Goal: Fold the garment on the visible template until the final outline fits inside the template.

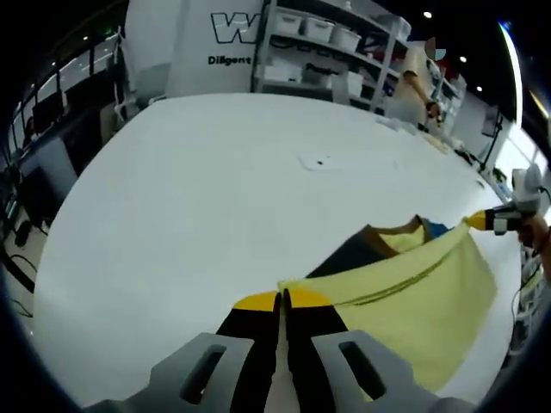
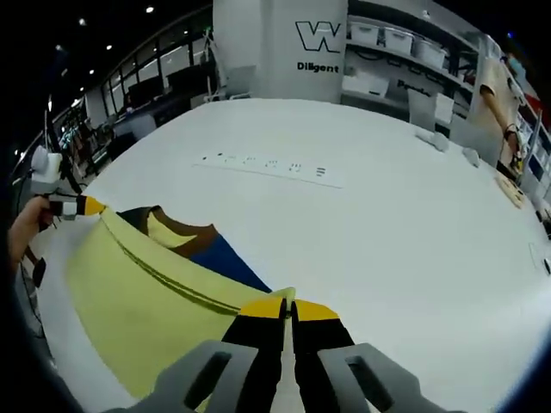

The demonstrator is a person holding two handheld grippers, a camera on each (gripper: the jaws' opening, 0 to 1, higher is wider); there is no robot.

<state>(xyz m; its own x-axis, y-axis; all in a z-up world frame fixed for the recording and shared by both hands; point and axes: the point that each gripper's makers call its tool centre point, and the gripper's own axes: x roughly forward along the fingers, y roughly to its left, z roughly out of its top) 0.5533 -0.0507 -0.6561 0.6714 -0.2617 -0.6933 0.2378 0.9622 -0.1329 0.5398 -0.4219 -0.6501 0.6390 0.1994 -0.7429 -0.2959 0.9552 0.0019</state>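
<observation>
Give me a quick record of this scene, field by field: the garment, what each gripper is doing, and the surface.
garment: yellow garment with a brown collar and a dark blue part, held stretched between the two grippers
left gripper: jaws shut on one corner of the garment
right gripper: jaws shut on the opposite corner
surface: white table
background: shelves with white bins
template: cannot tell
</observation>
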